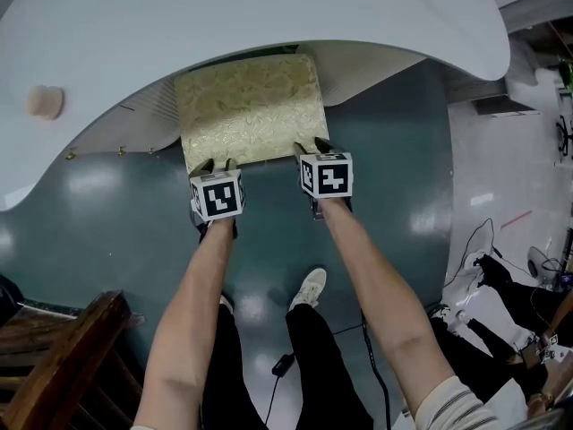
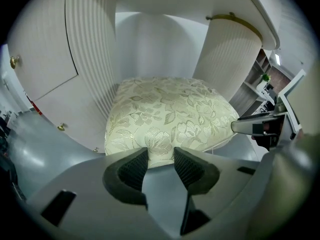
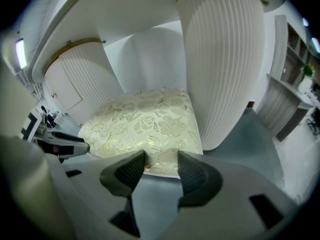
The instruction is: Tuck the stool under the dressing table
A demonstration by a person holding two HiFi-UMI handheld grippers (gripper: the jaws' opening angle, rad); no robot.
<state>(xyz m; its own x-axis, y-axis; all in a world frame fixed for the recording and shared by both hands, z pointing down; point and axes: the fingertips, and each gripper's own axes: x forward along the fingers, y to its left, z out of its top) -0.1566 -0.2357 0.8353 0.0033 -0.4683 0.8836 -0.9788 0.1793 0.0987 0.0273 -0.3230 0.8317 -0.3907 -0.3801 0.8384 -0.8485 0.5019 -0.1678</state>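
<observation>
The stool (image 1: 249,106) has a cream floral cushion and stands partly under the white dressing table (image 1: 269,16), its far end hidden by the tabletop. My left gripper (image 1: 213,164) is at the left of the cushion's near edge and my right gripper (image 1: 312,146) at the right of that edge. In the left gripper view the cushion (image 2: 167,116) bulges into the narrow gap of the left gripper (image 2: 161,156). The right gripper (image 3: 161,159) likewise pinches the cushion's (image 3: 142,121) front edge. Both are shut on that edge.
Fluted white pedestals (image 2: 90,49) (image 3: 222,64) flank the stool's bay closely. A pink round object (image 1: 45,102) lies on the tabletop. A dark wooden chair (image 1: 63,365) stands at the lower left. A cable (image 1: 285,363) runs by the person's shoe (image 1: 310,288). Another person (image 1: 501,321) sits at right.
</observation>
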